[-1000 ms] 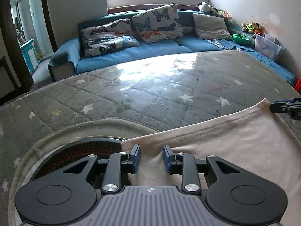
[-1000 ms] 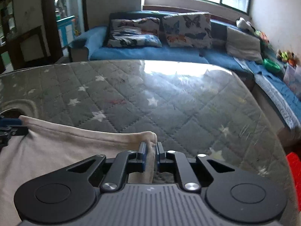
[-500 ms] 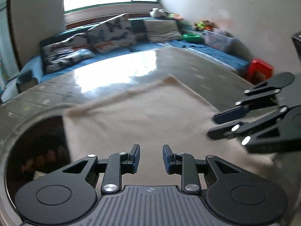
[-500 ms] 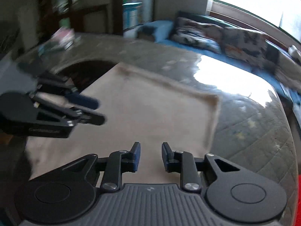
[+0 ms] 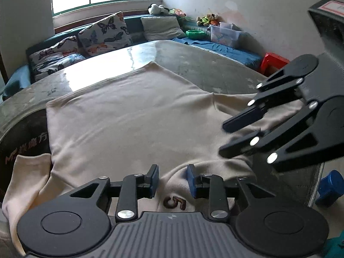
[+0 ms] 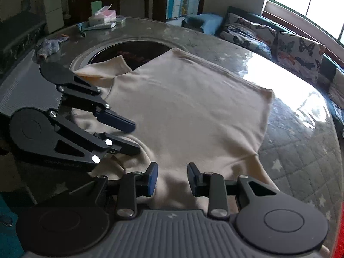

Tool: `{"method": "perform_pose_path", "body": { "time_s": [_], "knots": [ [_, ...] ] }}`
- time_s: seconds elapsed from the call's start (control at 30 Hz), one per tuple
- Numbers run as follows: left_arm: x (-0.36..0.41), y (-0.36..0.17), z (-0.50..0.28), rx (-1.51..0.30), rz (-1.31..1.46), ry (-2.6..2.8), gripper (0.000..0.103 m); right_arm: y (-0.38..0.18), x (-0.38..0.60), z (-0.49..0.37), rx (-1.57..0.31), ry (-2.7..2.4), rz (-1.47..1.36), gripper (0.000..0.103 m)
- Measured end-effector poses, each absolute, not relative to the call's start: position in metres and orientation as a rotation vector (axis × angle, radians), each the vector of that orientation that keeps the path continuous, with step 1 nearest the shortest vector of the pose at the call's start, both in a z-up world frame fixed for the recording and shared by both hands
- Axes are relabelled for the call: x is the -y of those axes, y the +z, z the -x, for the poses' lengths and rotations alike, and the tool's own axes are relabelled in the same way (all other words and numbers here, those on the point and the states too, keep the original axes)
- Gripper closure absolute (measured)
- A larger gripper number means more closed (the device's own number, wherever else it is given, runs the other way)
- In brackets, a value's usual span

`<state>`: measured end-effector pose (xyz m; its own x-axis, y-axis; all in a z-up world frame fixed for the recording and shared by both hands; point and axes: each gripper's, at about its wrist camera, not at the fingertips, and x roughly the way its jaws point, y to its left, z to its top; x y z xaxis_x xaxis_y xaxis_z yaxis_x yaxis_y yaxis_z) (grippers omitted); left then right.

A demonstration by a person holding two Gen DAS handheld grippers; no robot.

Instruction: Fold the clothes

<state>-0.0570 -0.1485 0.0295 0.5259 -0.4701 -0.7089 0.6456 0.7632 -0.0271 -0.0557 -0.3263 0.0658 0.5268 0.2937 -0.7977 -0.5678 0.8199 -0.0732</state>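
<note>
Quilted table [image 6: 301, 142] — beige shirt [image 6: 189, 107], tissue box [image 6: 102, 17] on it.

Shirt: your beige T-shirt [image 5: 133, 116] lies flat on the quilted table [image 5: 215, 68].
Left gripper [image 5: 173, 180]: jaws opening, over the collar.
Right gripper [image 5: 223, 138]: at 3 o'clock, jaws parted.

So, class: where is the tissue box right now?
Right wrist view, upper left: the tissue box sits at the far edge of the quilted table, beyond the round dark opening and the beige shirt.
</note>
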Motion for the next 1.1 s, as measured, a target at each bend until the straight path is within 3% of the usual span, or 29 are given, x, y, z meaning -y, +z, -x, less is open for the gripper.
{"method": "perform_pose_path", "body": {
  "time_s": [0.57, 0.83, 1.1],
  "knots": [
    [0.166, 0.05, 0.073, -0.701, -0.256, -0.738, 0.067, 0.068, 0.428, 0.092, -0.794, 0.246, -0.014, 0.073],
    [0.198, 0.041, 0.072, -0.716, -0.235, -0.793, 0.067, 0.048, 0.521, 0.103, -0.77, -0.205, -0.041, 0.072],
    [0.207, 0.033, 0.072, -0.742, -0.229, -0.791, 0.067, 0.034, 0.547, 0.1, -0.79, -0.24, -0.088, 0.073]
  ]
}}
